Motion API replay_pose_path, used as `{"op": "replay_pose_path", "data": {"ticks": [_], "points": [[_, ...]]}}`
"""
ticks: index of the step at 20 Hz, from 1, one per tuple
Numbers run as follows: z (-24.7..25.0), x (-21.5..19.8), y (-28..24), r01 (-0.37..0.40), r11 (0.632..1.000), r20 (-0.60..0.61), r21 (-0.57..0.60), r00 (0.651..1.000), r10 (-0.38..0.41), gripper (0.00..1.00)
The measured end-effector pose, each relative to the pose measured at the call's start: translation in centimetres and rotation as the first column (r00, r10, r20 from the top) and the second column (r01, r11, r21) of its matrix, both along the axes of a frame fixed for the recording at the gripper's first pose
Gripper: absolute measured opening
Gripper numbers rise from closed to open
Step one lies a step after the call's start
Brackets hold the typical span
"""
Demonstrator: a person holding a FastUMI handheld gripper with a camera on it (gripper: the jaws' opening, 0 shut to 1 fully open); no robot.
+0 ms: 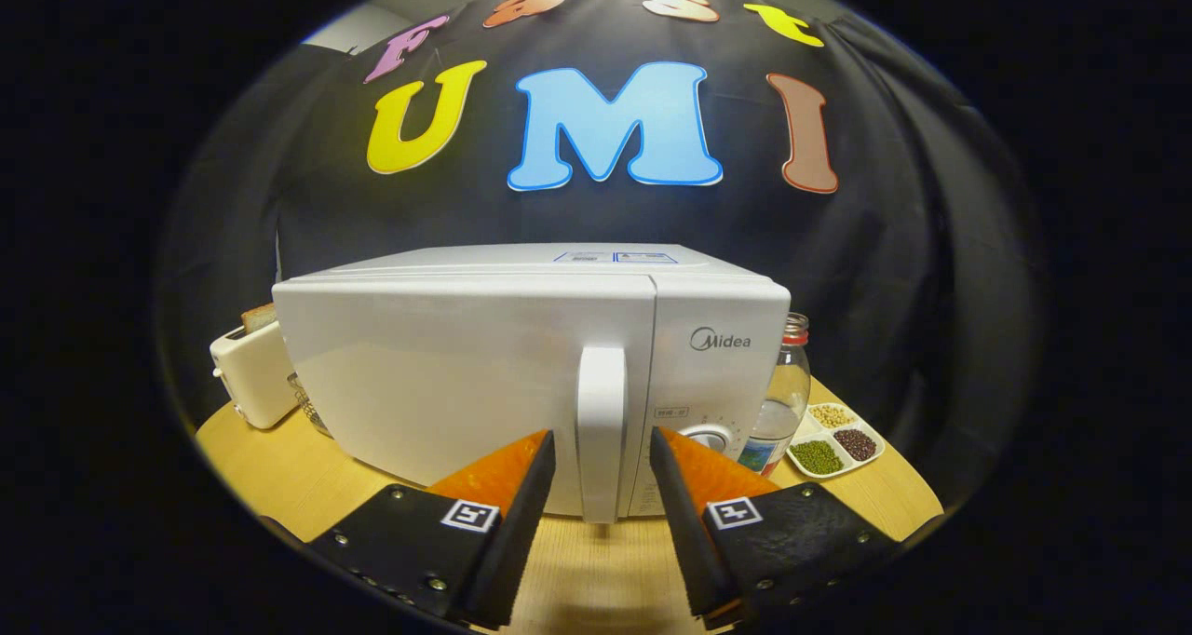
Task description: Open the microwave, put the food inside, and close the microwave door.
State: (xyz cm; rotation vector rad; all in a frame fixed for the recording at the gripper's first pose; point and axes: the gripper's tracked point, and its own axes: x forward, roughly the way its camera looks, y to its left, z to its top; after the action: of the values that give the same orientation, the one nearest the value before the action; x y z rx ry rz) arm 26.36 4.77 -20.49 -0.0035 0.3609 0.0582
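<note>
White microwave (pixel 466 374) sits on the wooden table (pixel 279 477), door closed. Gripper (pixel 602 449) faces the door's vertical handle (pixel 602 430); its fingers stand apart, one on either side of the handle, not pressing it. Left of the microwave: a cream toaster (pixel 251 374). Right of it: a clear jar (pixel 782 393), then a divided dish of beans (pixel 833 441).

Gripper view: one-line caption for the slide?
Open gripper straddles the vertical handle of the closed white microwave on the round wooden table.
</note>
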Motion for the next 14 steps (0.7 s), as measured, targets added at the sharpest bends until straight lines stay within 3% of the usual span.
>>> {"op": "replay_pose_path", "data": {"ticks": [1,5,7,8,9,10,13,14], "points": [[0.1,0.3,0.1,-0.003,1.0,-0.003,0.001,1.0,0.003,0.61],[0.1,1.2,0.0,0.015,1.0,-0.012,0.007,1.0,-0.015,0.59],[0.1,1.4,0.2,0.03,0.998,-0.033,0.05,0.999,-0.028,0.36],[-0.3,2.1,0.1,0.041,0.997,-0.041,0.059,0.998,-0.039,0.37],[0.1,1.4,0.1,0.044,0.998,-0.039,0.046,0.998,-0.042,0.28],[0.0,1.5,0.1,0.045,0.999,-0.033,0.02,0.998,-0.044,0.28],[0.0,1.1,0.1,0.045,0.999,-0.036,0.007,0.998,-0.044,0.1],[0.1,1.0,0.1,0.037,0.999,-0.036,0.008,0.999,-0.037,0.1]]}}
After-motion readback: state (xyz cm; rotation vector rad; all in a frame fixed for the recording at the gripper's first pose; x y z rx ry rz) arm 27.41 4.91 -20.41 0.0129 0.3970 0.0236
